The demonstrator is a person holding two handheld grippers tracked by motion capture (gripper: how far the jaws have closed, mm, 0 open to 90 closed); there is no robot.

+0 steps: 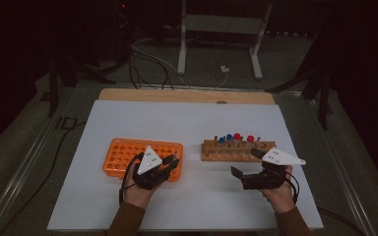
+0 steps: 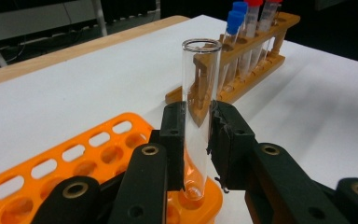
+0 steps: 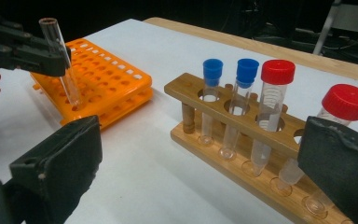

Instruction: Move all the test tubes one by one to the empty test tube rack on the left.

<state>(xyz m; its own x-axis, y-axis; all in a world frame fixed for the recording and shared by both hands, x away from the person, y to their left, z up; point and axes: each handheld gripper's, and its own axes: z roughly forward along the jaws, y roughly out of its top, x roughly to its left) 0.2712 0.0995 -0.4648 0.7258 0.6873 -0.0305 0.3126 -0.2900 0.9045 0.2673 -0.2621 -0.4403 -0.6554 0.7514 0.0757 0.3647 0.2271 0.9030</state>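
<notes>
My left gripper is shut on a clear, uncapped glass test tube. The tube stands nearly upright, and its rounded bottom sits in a hole at the near right corner of the orange tube rack. My right gripper is open wide with nothing between its pads, just in front of the wooden rack. That rack holds two blue-capped tubes and two red-capped tubes.
The racks stand side by side on a white sheet over a wooden table. Bare sheet lies between them and in front of them. Cables and a metal stand are on the floor beyond the table's far edge.
</notes>
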